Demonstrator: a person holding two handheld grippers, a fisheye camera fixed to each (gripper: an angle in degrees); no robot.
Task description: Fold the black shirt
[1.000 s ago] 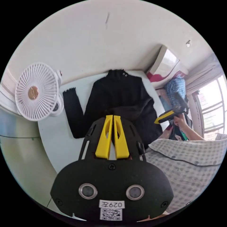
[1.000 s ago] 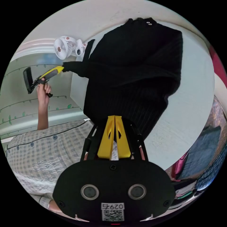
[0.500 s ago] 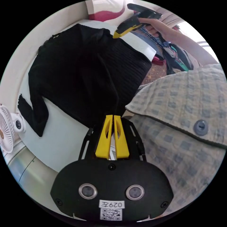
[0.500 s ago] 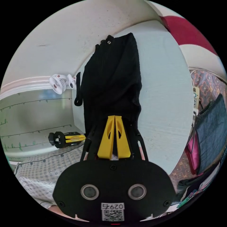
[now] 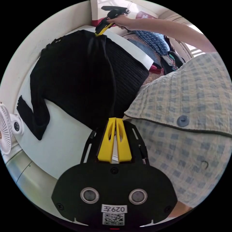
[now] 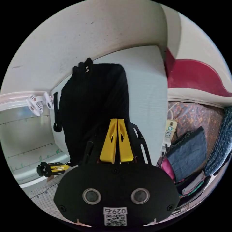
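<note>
Black shirt (image 5: 79, 79) spread on a white table (image 5: 60, 142), collar toward the wall, one sleeve trailing off toward a small white fan (image 5: 6, 128) at the table's corner. A fold of the shirt drawn taut in a ridge between the two grippers. In the left gripper view: left gripper (image 5: 115, 120) with yellow jaws pressed together on the near hem of the shirt; right gripper (image 5: 97, 33) at the far end of the ridge, tip on the cloth near the shoulder, held by a hand (image 5: 120, 20) on an outstretched arm; a checked shirt (image 5: 188, 125) on the person's body close beside the table. In the right gripper view: right gripper (image 6: 117, 120) with jaws closed against each other, black cloth lying under and around them, grip on it hard to confirm from here; shirt (image 6: 94, 101) seen as a narrower doubled panel; left gripper (image 6: 65, 166) small and low at the table's near edge; beside the table, a power strip (image 6: 170, 128), folded dark clothes (image 6: 191, 152) and a red-and-white headboard (image 6: 195, 75) not seen so plainly from the left
</note>
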